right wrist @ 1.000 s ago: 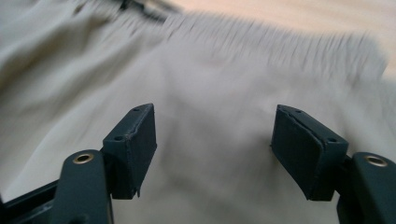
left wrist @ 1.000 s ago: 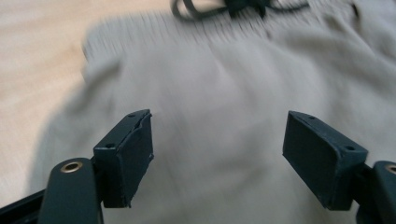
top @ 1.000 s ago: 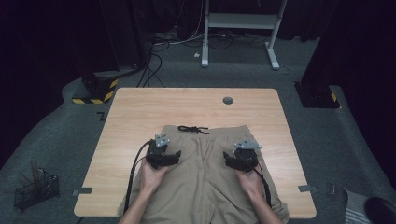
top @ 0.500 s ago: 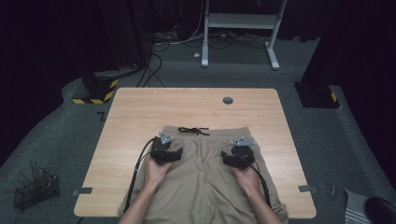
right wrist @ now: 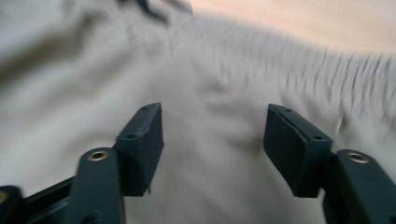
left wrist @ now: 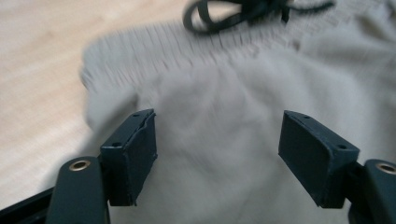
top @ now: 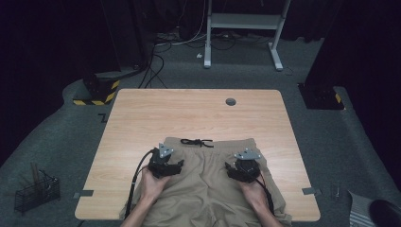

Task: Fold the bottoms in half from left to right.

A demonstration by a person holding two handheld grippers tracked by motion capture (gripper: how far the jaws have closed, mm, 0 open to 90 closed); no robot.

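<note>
Two claws hover low over a pair of khaki shorts [top: 208, 189] that lies flat at the near edge of the bench [top: 198, 113], waistband away from the person and its black drawstring [top: 196, 142] resting at the waistband's middle. The left claw [top: 166, 166] sits over the shorts' left hip and the right claw [top: 242, 170] over the right hip, each just short of the ribbed waistband [left wrist: 177, 46]. Both have just been closing a little, yet in the two gripper views the jaws stand well apart with only loose cloth beneath them, nothing pinched. This looks like the approach before a two-handed grasp near the waistband. The next move likely calls for lowering the pads into the fabric and closing evenly on both sides.
</note>
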